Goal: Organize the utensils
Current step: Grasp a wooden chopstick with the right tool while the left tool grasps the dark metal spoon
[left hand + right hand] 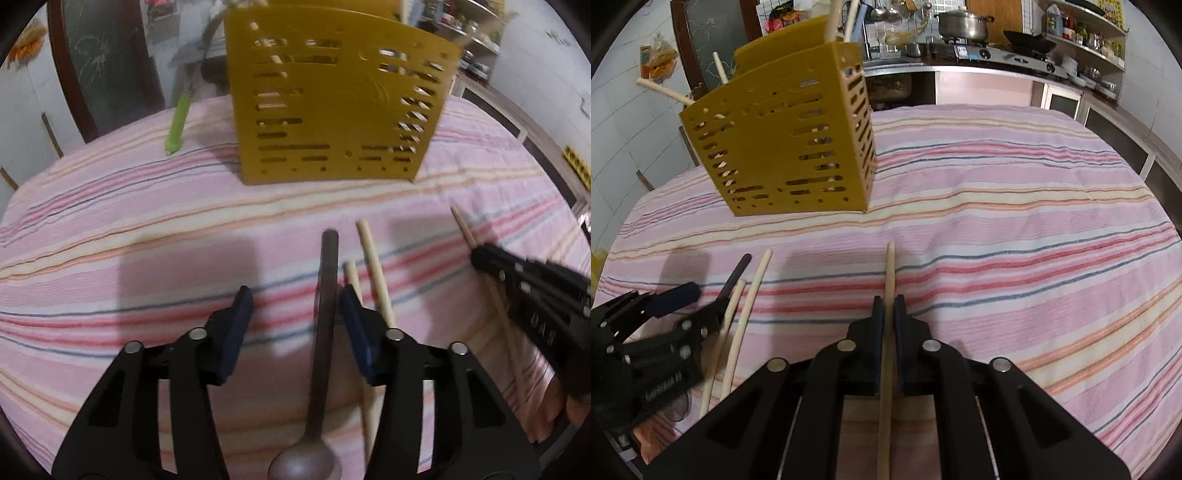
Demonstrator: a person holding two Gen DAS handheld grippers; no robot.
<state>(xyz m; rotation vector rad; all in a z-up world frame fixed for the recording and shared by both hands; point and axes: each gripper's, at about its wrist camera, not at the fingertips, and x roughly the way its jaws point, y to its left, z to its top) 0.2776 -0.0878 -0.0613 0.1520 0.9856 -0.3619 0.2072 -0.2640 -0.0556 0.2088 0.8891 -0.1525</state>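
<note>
A dark spoon [327, 295] lies on the striped cloth, handle pointing away and bowl near the bottom edge of the left wrist view. My left gripper [295, 295] stands open around the handle, which sits close to the right-hand pad and well apart from the other. Two pale chopsticks [373, 266] lie just right of the spoon. My right gripper [889, 302] is shut on another chopstick [890, 266], held low over the cloth. A yellow slotted utensil holder [783, 147] stands further back with several chopsticks sticking out of it.
A green-handled utensil [177, 122] lies left of the holder [332, 103]. The right gripper [480, 254] shows at the right of the left wrist view. Beyond the striped table [997, 221] runs a kitchen counter with a pot [964, 26] on a stove.
</note>
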